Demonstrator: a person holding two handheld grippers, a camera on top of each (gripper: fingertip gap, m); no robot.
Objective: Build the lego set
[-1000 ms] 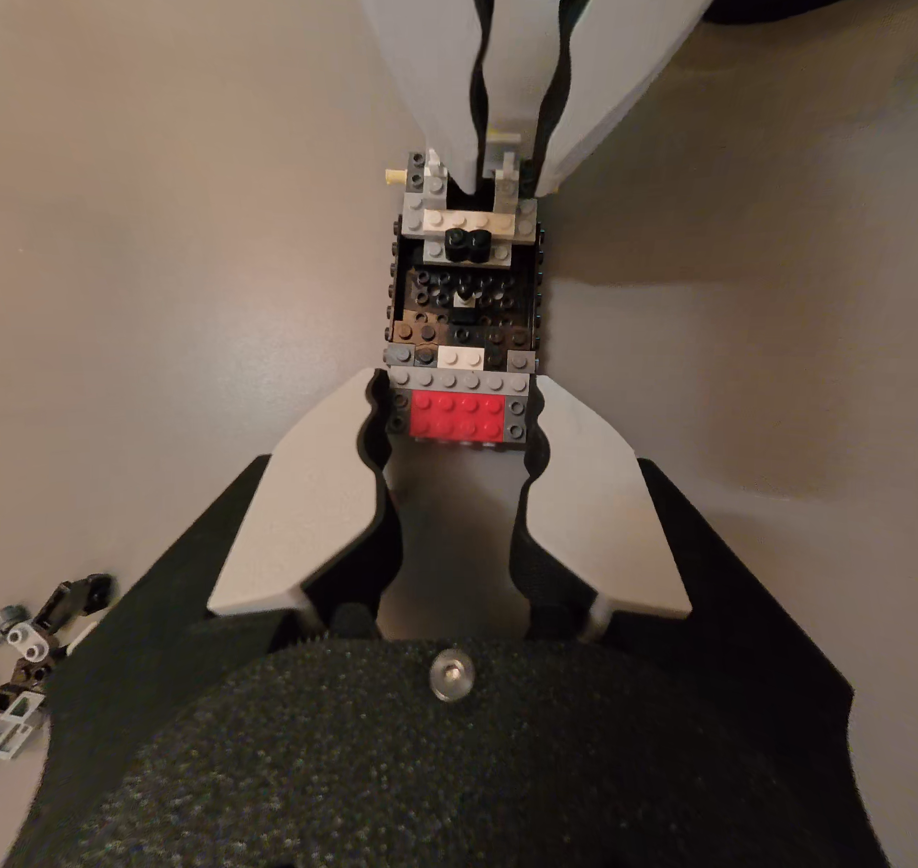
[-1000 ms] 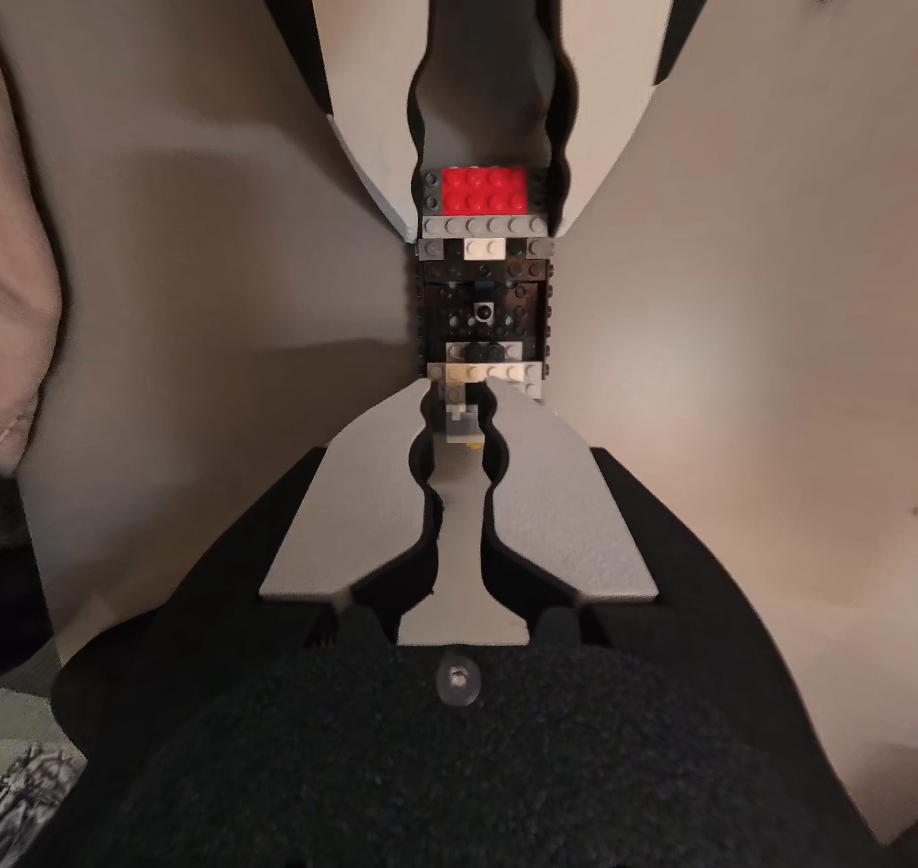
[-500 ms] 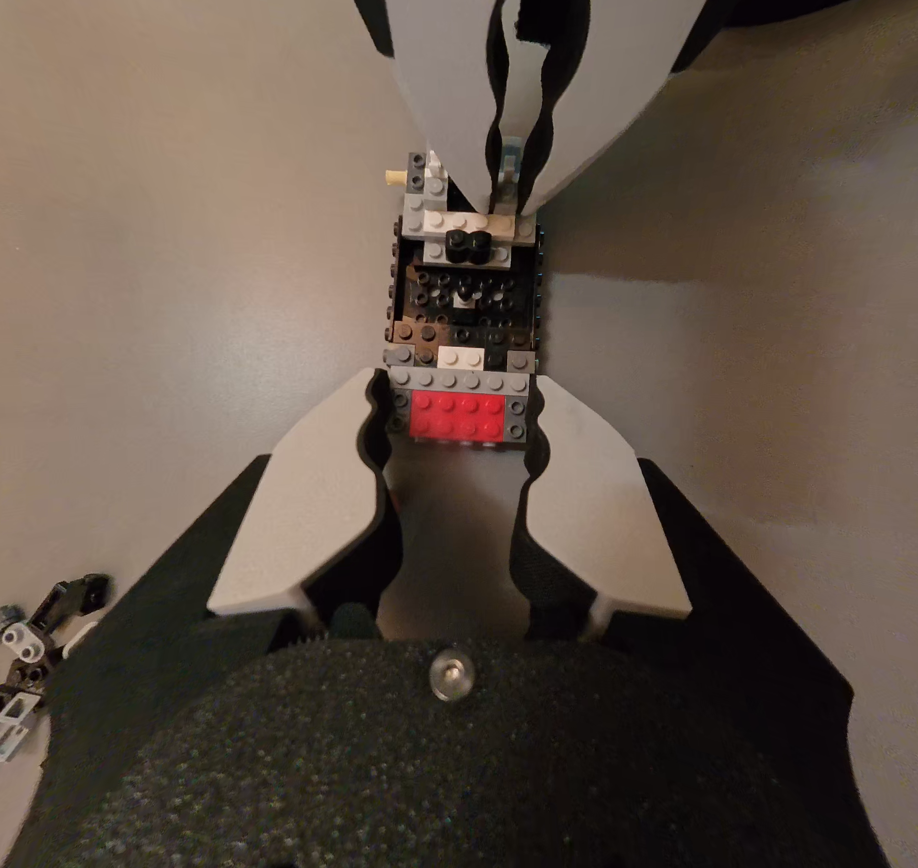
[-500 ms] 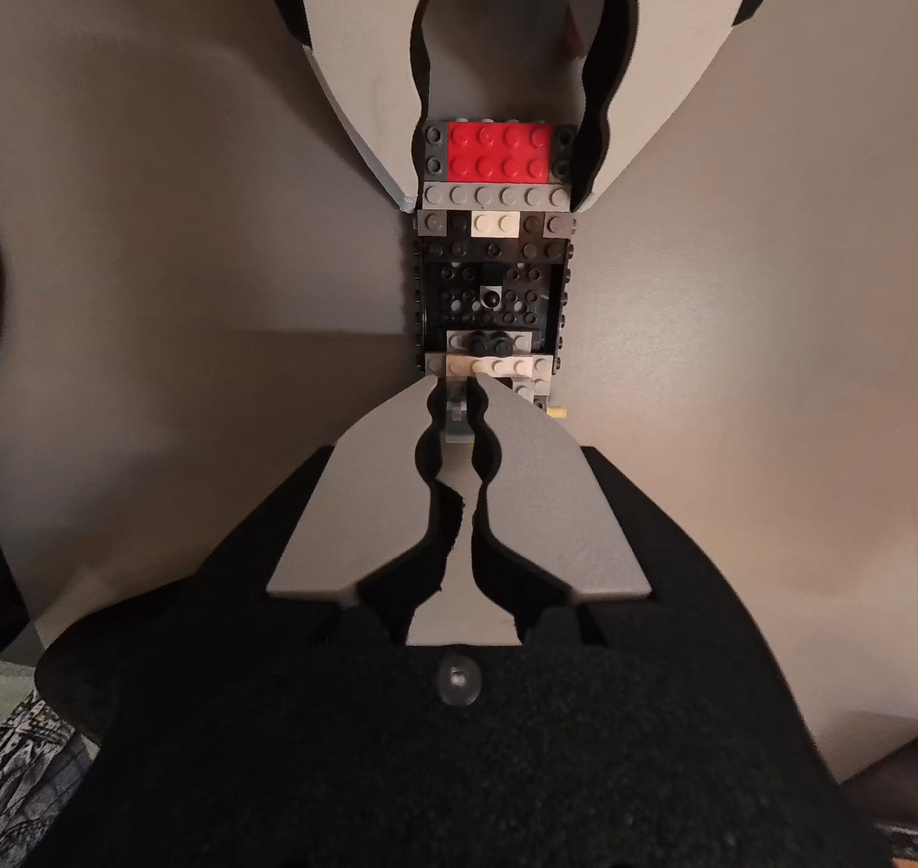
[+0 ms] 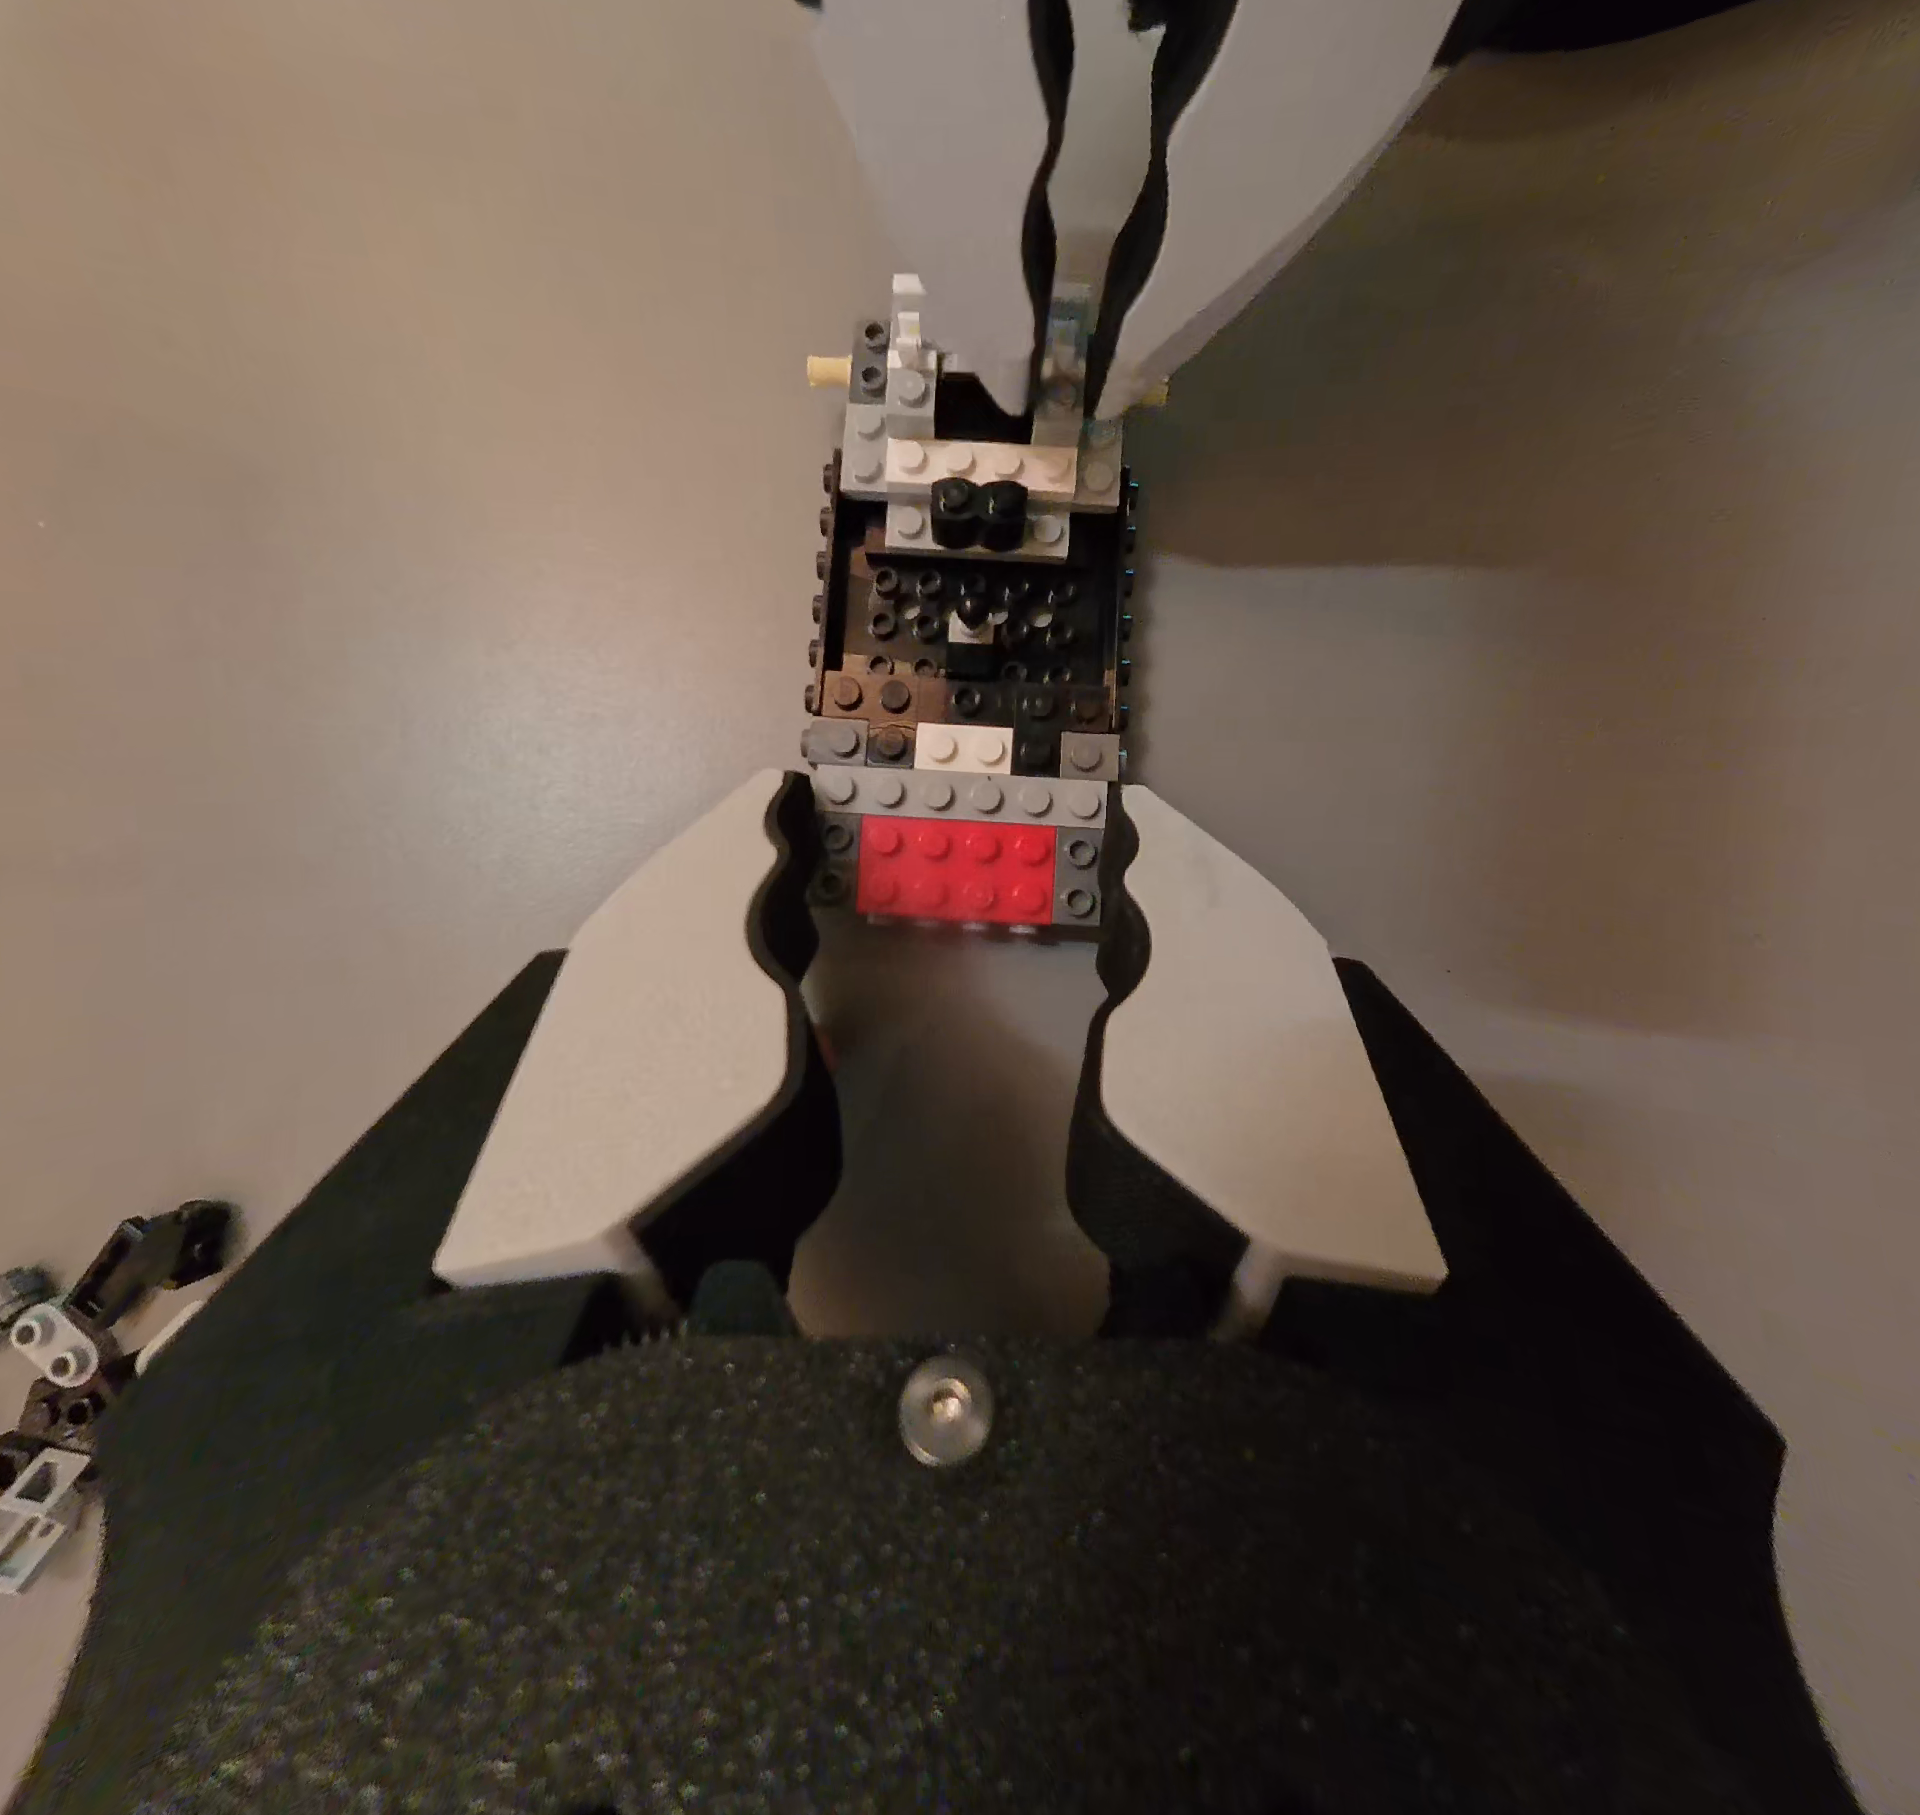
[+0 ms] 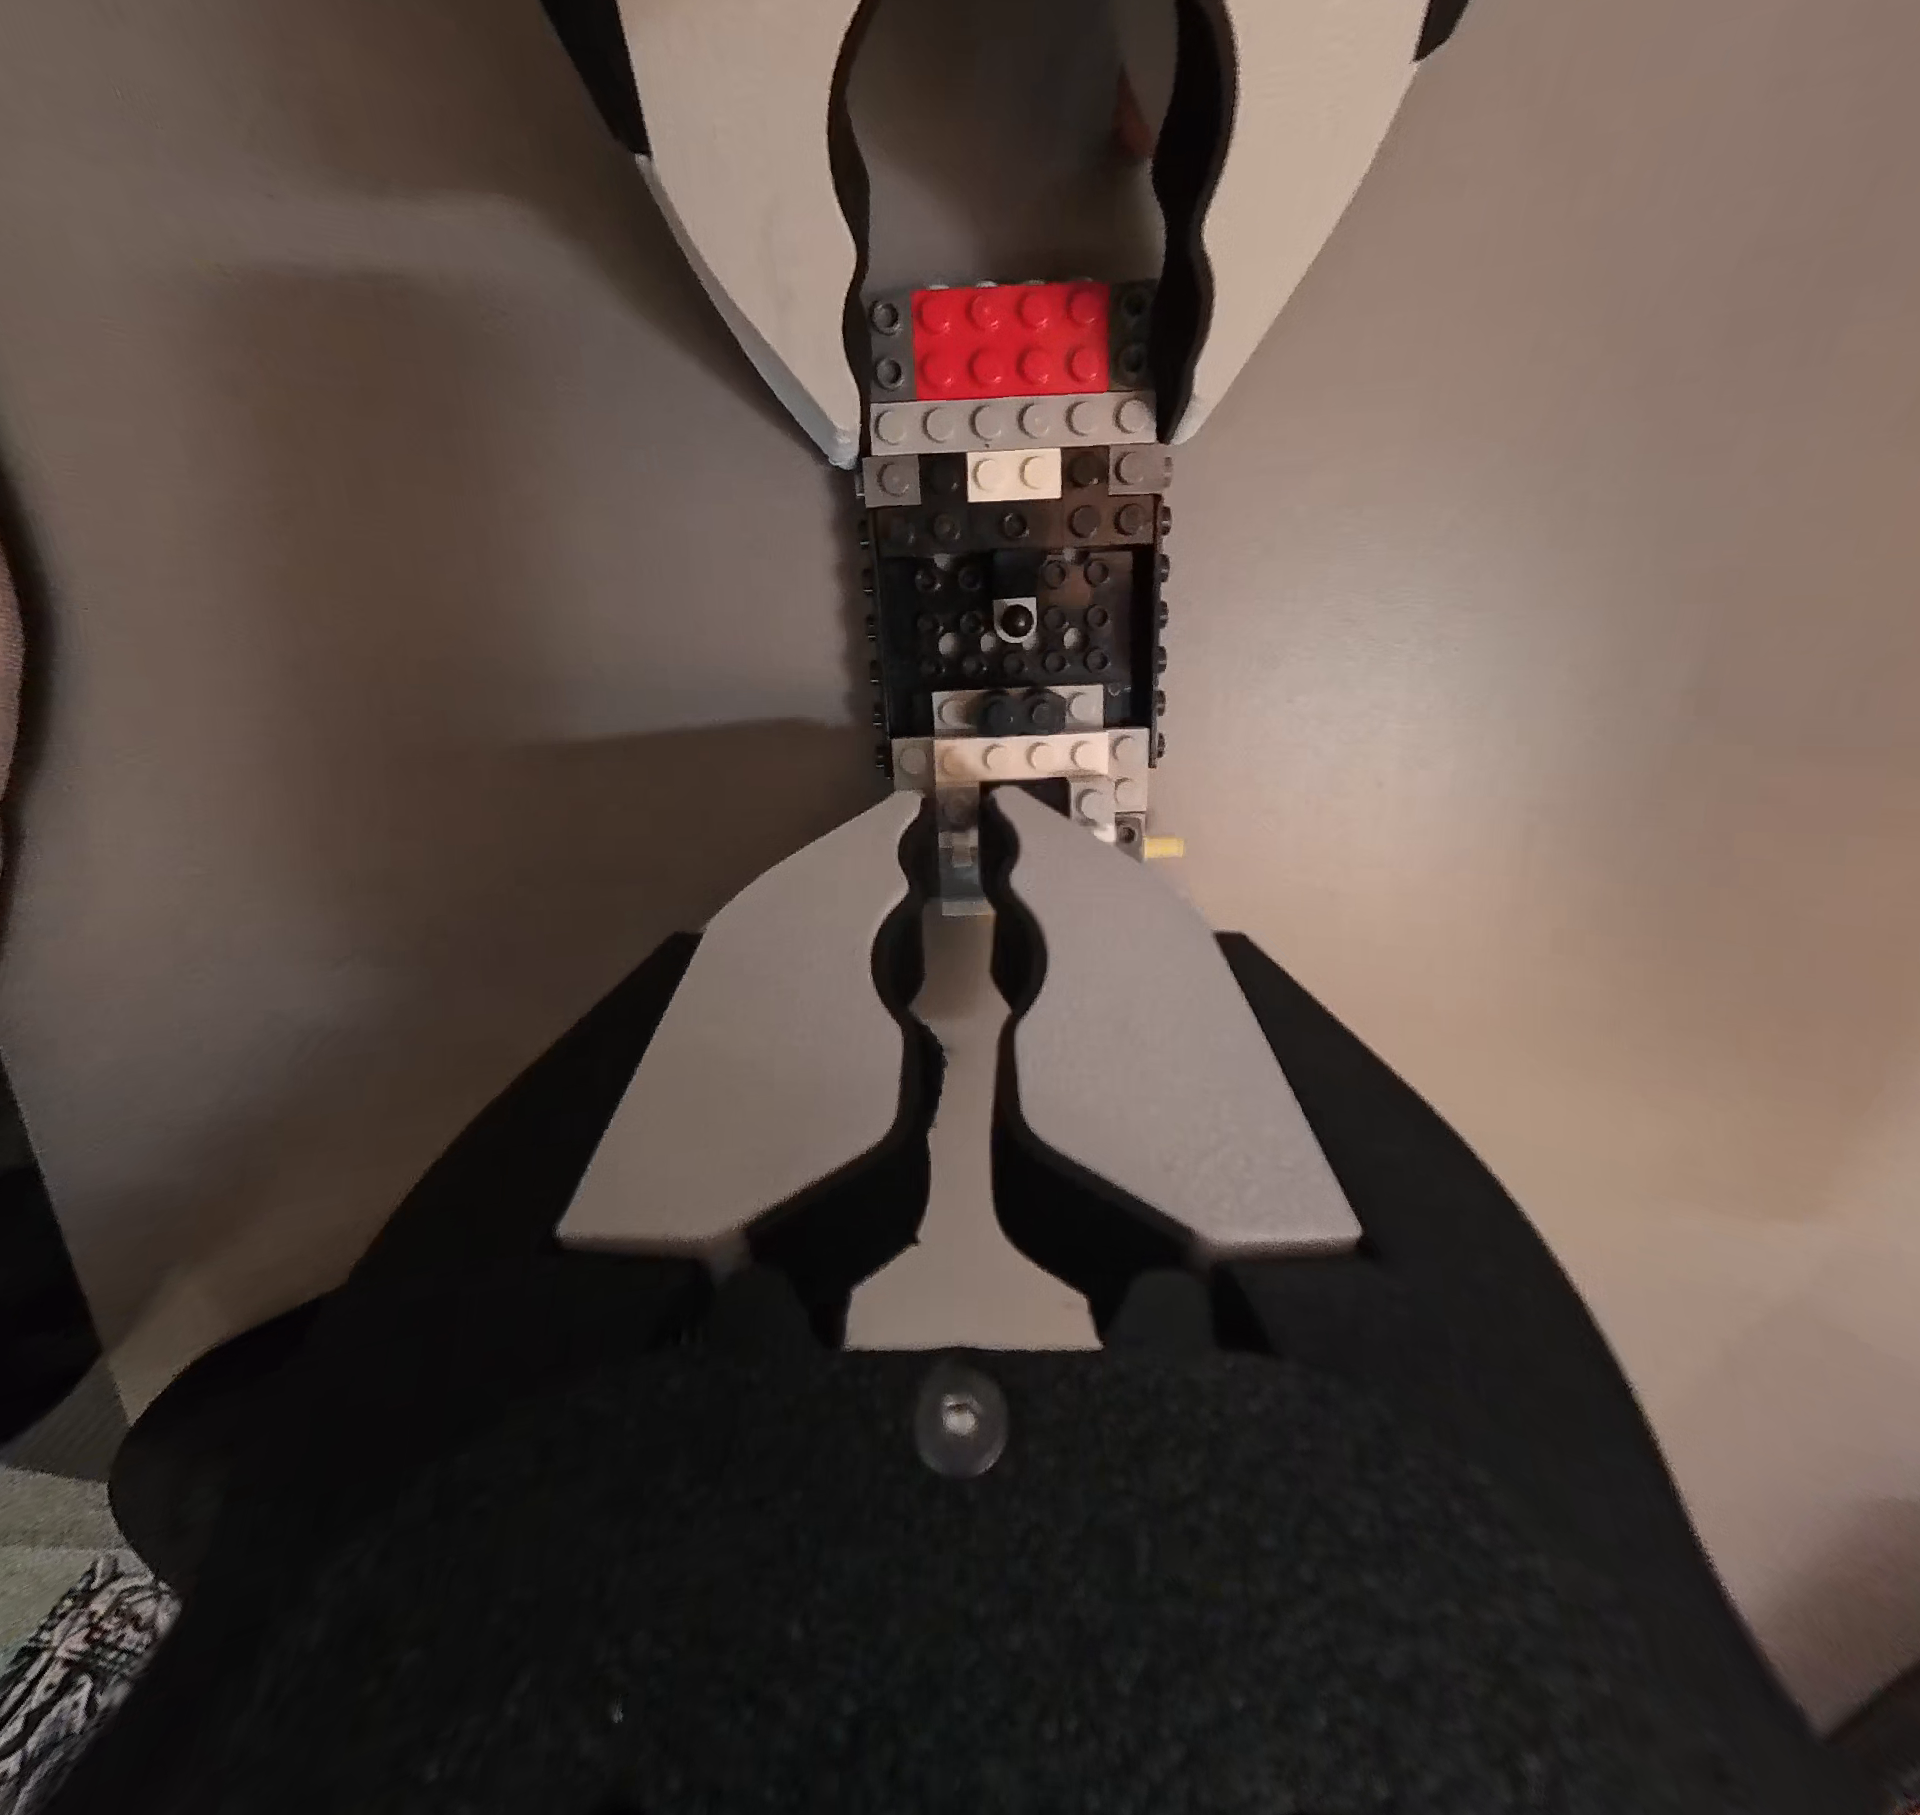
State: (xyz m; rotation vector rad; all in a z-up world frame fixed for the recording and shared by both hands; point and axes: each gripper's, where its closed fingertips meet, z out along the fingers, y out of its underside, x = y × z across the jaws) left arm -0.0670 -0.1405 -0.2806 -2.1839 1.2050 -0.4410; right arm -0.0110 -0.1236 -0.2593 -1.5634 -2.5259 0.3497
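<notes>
A lego build (image 5: 966, 622) of black, grey and tan plates with a red plate (image 5: 956, 872) at one end lies on the pale table. My left gripper (image 5: 961, 861) is shut on its red end, one finger on each side. My right gripper (image 6: 956, 815) faces it from the far end. It is shut on a small grey piece (image 6: 961, 866) at the build's (image 6: 1013, 602) grey end. In the left wrist view the right gripper (image 5: 1060, 383) comes down from the top. In the right wrist view the left gripper (image 6: 1013, 352) holds the red plate (image 6: 1013, 342).
Several loose small lego pieces (image 5: 62, 1350), black, grey and white, lie at the lower left of the left wrist view. The table edge and a patterned surface (image 6: 62, 1661) below it show at the lower left of the right wrist view. My right fingertips sit around 7 cm from my left ones.
My right gripper has shifted sideways along the build's grey end and closed tighter on the small grey piece. A white upright piece on that end is now uncovered. The left gripper has held still.
</notes>
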